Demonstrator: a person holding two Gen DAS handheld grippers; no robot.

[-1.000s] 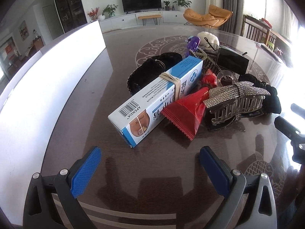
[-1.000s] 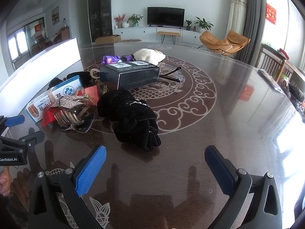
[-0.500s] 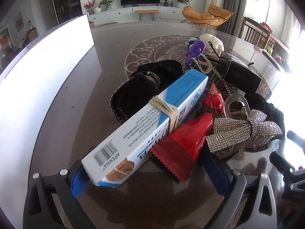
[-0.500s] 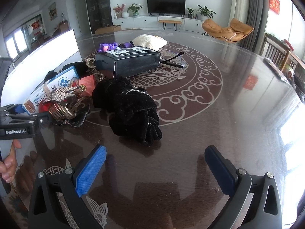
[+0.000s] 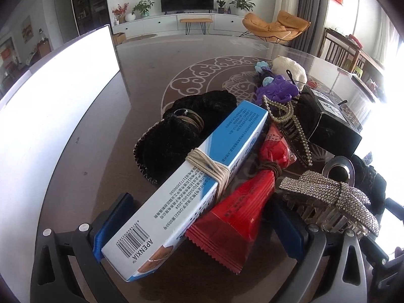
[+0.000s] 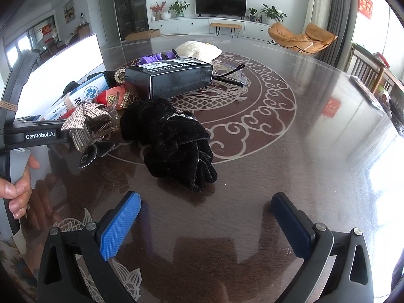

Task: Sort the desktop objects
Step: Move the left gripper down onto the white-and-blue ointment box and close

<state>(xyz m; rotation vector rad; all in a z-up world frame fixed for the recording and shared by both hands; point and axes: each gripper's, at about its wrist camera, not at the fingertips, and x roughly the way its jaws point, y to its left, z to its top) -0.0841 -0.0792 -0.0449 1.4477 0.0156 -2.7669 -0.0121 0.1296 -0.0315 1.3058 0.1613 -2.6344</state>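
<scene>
Left gripper (image 5: 199,229), jaws spread, straddles the near end of the white-blue box (image 5: 186,194) and red packet (image 5: 234,224) at lower centre. Right gripper (image 6: 205,224), jaws spread and empty, hovers over the worktop (image 6: 315,151); black cloth (image 6: 171,139) lies centre frame.

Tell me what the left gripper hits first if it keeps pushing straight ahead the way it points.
The left gripper is open, and the white-and-blue cardboard box bound with string already lies between its fingers, with the red crinkle-edged foil packet beside it. The box's barcode end probably meets it first; depth is unclear.
</scene>
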